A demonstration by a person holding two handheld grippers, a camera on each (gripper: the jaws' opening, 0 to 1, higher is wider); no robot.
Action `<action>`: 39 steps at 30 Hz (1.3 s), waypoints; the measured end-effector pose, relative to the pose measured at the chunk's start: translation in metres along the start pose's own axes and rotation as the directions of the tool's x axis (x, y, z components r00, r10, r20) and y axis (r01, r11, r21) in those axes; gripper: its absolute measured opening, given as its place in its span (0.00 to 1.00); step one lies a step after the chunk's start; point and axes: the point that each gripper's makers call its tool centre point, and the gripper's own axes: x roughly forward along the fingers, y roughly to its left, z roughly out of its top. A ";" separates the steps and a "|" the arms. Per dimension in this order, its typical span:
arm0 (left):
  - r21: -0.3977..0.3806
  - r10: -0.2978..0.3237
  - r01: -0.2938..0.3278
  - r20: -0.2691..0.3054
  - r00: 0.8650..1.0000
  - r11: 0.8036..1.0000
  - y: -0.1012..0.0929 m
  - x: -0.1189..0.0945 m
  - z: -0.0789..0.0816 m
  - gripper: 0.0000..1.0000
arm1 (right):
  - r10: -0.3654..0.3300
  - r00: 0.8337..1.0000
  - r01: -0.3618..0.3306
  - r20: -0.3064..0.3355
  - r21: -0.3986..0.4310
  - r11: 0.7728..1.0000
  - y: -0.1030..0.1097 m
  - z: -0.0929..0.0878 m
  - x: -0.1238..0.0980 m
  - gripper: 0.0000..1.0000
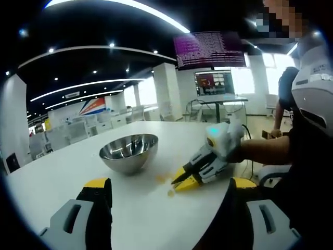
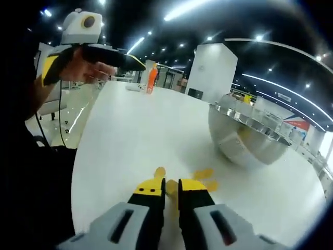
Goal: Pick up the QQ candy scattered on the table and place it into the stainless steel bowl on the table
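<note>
Right gripper view: hand-held gripper (image 2: 171, 188) pinches candy (image 2: 171, 186).

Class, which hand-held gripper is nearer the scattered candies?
The right hand-held gripper: its tips are at the candies by the bowl. The left hand-held gripper hangs back, raised.

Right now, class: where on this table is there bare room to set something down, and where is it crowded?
Bare white table stretches from the right claw to the far edge, and to the far side of the stainless steel bowl. It is crowded between the bowl and the right claw, where the QQ candy lies, one piece at the claw tips.
</note>
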 end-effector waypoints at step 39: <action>0.006 0.005 -0.005 0.011 1.000 1.000 0.000 -0.001 0.005 0.93 | -0.008 0.996 -0.004 0.094 0.136 0.991 -0.010 0.038 -0.014 0.02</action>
